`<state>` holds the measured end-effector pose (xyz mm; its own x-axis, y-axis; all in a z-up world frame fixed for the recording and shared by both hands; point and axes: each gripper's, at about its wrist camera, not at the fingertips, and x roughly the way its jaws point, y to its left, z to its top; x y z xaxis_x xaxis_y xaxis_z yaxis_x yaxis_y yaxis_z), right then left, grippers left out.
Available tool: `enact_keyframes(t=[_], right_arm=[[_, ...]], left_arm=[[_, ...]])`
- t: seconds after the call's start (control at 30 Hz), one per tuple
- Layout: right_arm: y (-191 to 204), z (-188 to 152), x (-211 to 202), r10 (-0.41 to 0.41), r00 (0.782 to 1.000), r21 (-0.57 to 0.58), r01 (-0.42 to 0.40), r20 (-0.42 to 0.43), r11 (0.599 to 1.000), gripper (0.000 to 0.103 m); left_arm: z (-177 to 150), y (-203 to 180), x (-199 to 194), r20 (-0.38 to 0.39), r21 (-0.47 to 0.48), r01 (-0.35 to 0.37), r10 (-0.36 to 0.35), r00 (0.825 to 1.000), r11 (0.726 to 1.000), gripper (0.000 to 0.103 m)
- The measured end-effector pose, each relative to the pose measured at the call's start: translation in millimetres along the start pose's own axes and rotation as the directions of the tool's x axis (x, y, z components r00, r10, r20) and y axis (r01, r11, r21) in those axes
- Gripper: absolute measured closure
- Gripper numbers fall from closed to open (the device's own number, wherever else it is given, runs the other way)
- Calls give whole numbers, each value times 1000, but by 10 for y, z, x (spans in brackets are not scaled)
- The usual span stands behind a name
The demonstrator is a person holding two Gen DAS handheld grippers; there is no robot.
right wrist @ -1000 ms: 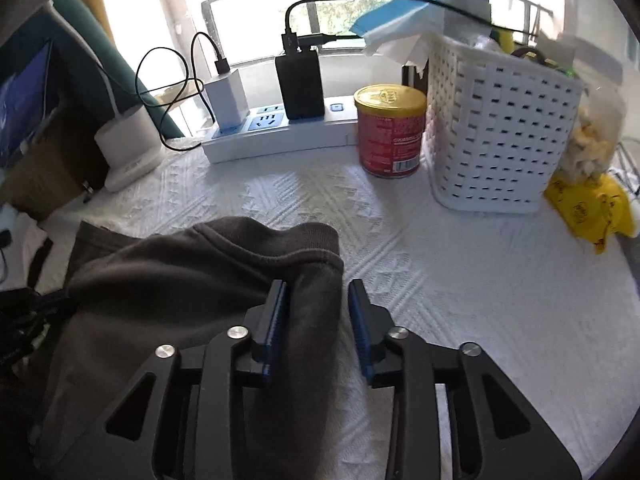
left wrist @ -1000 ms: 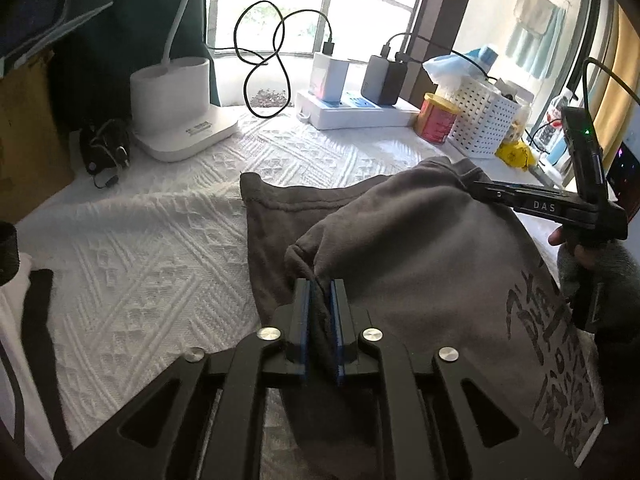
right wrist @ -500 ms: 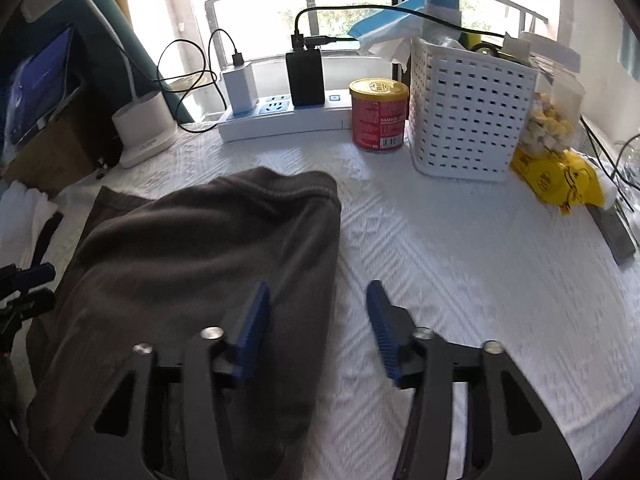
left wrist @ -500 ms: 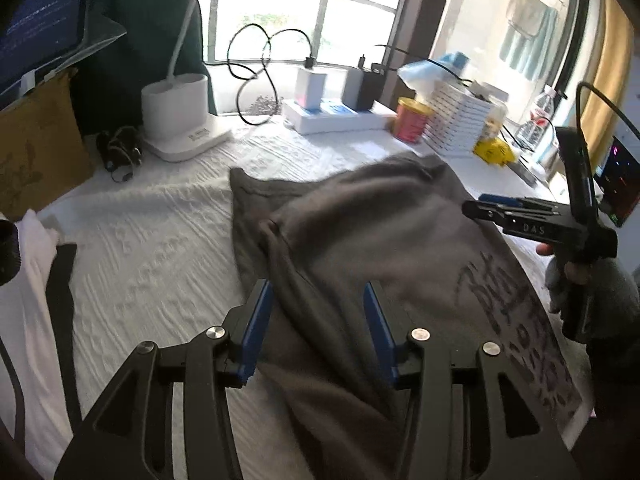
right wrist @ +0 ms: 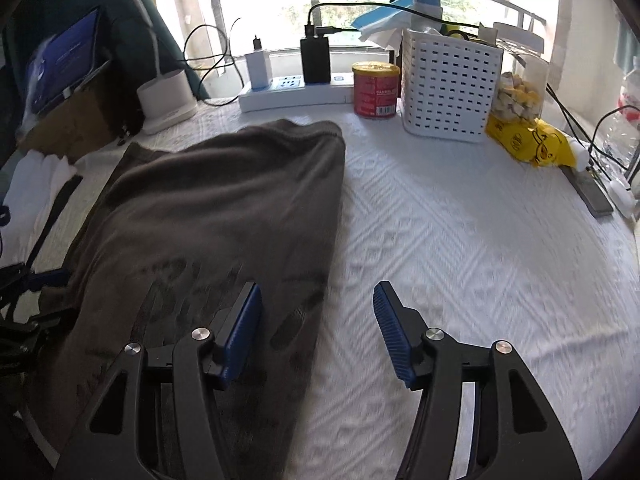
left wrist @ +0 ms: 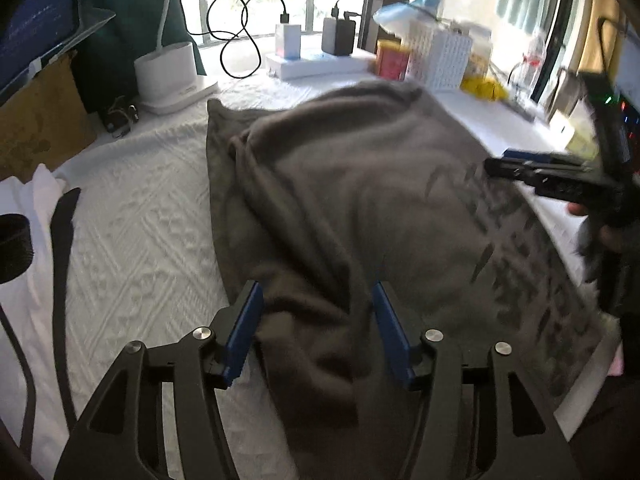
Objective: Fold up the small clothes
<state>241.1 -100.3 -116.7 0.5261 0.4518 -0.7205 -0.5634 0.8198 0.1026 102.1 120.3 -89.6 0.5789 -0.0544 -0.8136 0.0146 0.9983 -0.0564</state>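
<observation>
A dark grey garment (left wrist: 360,184) with printed lettering lies folded over on the white textured cloth (left wrist: 132,248). My left gripper (left wrist: 316,285) hovers over the garment's near left fold. Its jaws are opening; fabric lies below the gap, but the blue pads do not press on it. In the right wrist view, my right gripper (right wrist: 317,286) is open above the garment's (right wrist: 224,200) right edge, with the left finger over fabric and the right finger over bare cloth. That gripper (left wrist: 520,170), held by a hand, also shows at the right of the left wrist view.
At the back stand a power strip (right wrist: 296,92) with chargers, a red can (right wrist: 376,88), a white basket (right wrist: 448,84), a yellow bag (right wrist: 532,144) and a white lamp base (right wrist: 166,100). A white garment (left wrist: 36,200) and a cardboard box (left wrist: 40,120) are at left.
Both grippers were shut on the garment's far fold a second ago. They let go, opened wide and drew back toward the near side, leaving the fabric lying flat.
</observation>
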Motion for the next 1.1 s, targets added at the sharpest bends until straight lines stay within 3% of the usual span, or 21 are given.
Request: enact_keyframes(t=[0.33, 0.53, 0.6, 0.67, 0.93, 1.0, 1.1], right_arm=[[92, -288, -185, -26, 1000, -17, 26, -17, 1000, 41], [160, -462, -303, -18, 1000, -16, 17, -25, 1000, 41], [200, -514, -333, -9, 1000, -17, 9, -28, 1000, 41], [255, -565, -366, -1, 1000, -27, 0, -29, 1000, 41], [405, -728, -458, 22, 999, -49, -24, -35, 999, 41], [408, -765, -476, 24, 999, -46, -25, -33, 999, 41], [399, -800, -502, 24, 999, -43, -25, -29, 999, 41]], left_arm=[[-113, -7, -62, 26, 3, -38, 38, 999, 999, 45], [-186, -122, -307, 70, 5, 26, -26, 997, 1000, 45], [-219, -162, -359, 81, 7, 37, -37, 996, 999, 35], [-261, -202, -391, 78, 4, 40, -41, 996, 999, 31], [-473, -211, -316, 4, -18, -1, 1, 1000, 1000, 30], [-521, -155, -320, 6, -60, 11, -11, 1000, 998, 28], [-577, -174, -351, 10, -50, -13, 14, 1000, 999, 28]])
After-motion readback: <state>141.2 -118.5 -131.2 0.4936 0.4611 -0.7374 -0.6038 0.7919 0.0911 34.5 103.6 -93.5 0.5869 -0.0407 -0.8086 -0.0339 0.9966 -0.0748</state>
